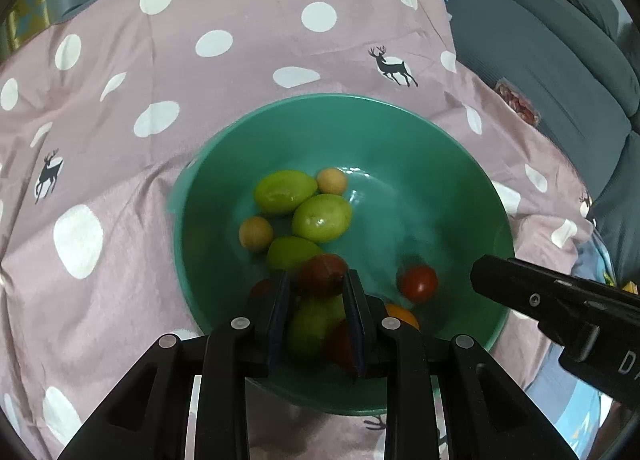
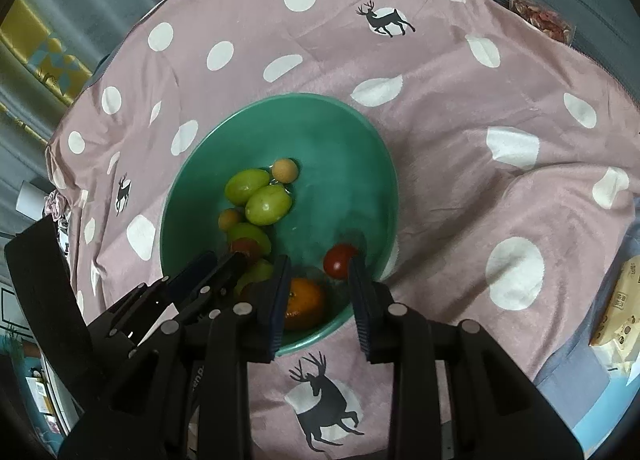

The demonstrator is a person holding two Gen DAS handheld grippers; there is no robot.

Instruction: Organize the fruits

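Note:
A teal bowl (image 1: 400,131) (image 2: 360,131) sits on a pink polka-dot cloth (image 1: 200,99). Inside lie green fruits (image 1: 284,191) (image 2: 268,203), small tan round fruits (image 1: 331,180), a red tomato (image 1: 418,283) (image 2: 339,260) and an orange (image 2: 305,302). My left gripper (image 1: 318,284) hangs over the near part of the bowl, shut on a dark red fruit (image 1: 323,272) (image 2: 244,247) at its tips. My right gripper (image 2: 319,260) (image 1: 478,274) is shut with nothing between its fingers. It is just right of the tomato, which touches one fingertip (image 2: 354,266). More fruit lies partly hidden under the left fingers.
A grey sofa (image 1: 560,59) runs along the right side of the cloth. A clear packet of reddish snacks (image 2: 540,19) rests at its edge. A beige printed package (image 2: 616,300) lies to the right on blue fabric. The cloth is wrinkled around the bowl.

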